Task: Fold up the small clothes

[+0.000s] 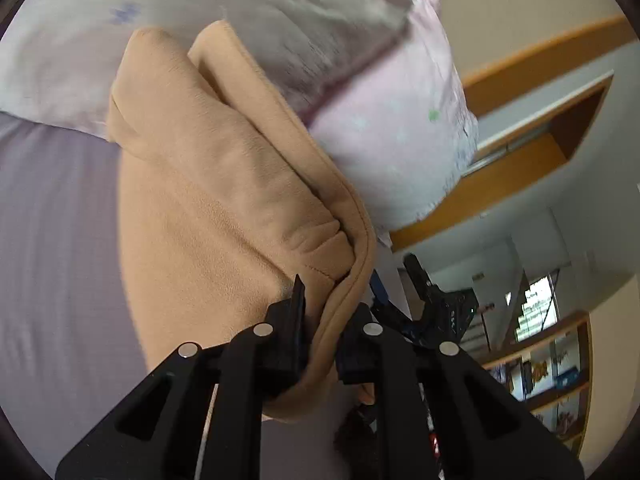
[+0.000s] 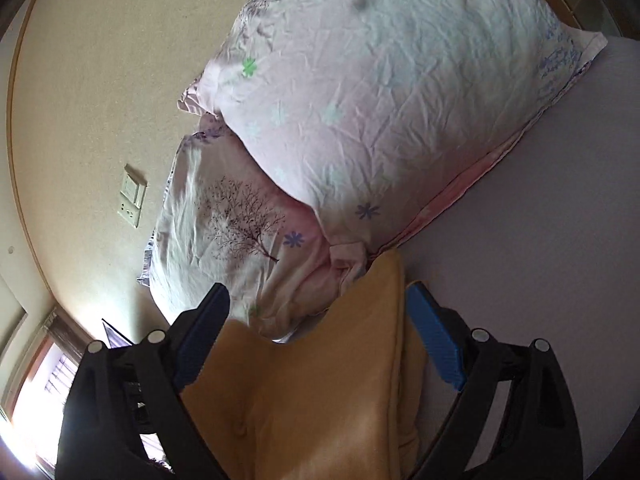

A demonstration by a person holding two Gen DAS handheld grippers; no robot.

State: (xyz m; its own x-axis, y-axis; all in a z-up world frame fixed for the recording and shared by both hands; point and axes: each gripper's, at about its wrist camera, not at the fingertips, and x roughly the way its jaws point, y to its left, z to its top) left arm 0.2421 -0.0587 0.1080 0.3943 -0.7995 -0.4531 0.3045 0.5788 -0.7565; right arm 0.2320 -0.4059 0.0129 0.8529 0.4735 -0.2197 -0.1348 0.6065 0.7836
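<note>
Two hand-held grippers: my left hand-held gripper (image 1: 324,320) pinches the tan garment's (image 1: 224,200) hem; my right hand-held gripper (image 2: 316,324) gapes apart around it, over the bed (image 2: 540,240) beside the pillows (image 2: 380,100).

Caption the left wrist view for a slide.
Left gripper clamps the hemmed edge of a folded tan garment beside a floral pillow.

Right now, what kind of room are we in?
Probably a bedroom: two floral pillows lie stacked on a lilac bed sheet, against a cream wall with a switch plate.
</note>
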